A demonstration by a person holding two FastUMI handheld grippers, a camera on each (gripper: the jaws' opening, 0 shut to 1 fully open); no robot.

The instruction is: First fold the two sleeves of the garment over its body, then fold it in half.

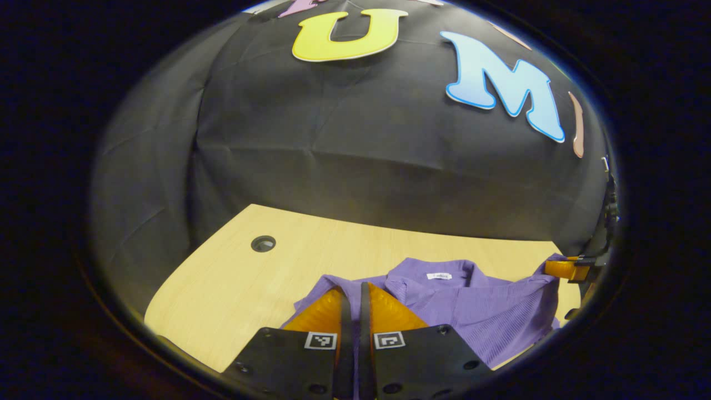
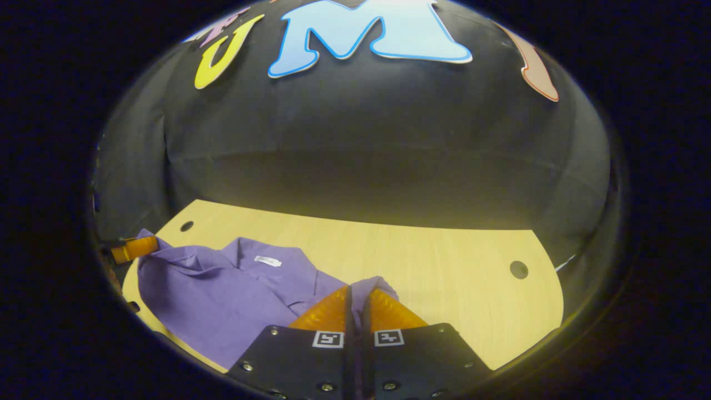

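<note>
A: Near first. Your left hand-held gripper [image 1: 355,303] was closed down to a sliver, with purple cloth running up between its fingers, so it had the shirt [image 1: 477,316] pinched at one edge. Looked like the shoulder or sleeve end, can't say which.

B: And the right one?

A: Same story. Your right hand-held gripper [image 2: 355,305] was nearly shut, with a bunch of fabric poking up between the fingertips. In the left gripper view you could also see it off at the far side, gripping the shirt's other end.

B: Where was the garment itself?

A: On the desk [image 1: 239,289], spread between your two grips, collar and its label [image 1: 439,275] facing up, toward the back. The cloth near both grips was raised and rumpled, not flat.

B: Risks?

A: Thin pinches. If you pulled the two ends apart, I'd guess the fabric could slip out of one side. Also the body seemed to lie close to the near desk edge, so dragging it toward you might drop the hem off. And with the cloth bunched, a sleeve fold could land crooked.

B: Farther back?

A: Bare desk with a cable hole [image 1: 263,243], then the booth wall.
</note>
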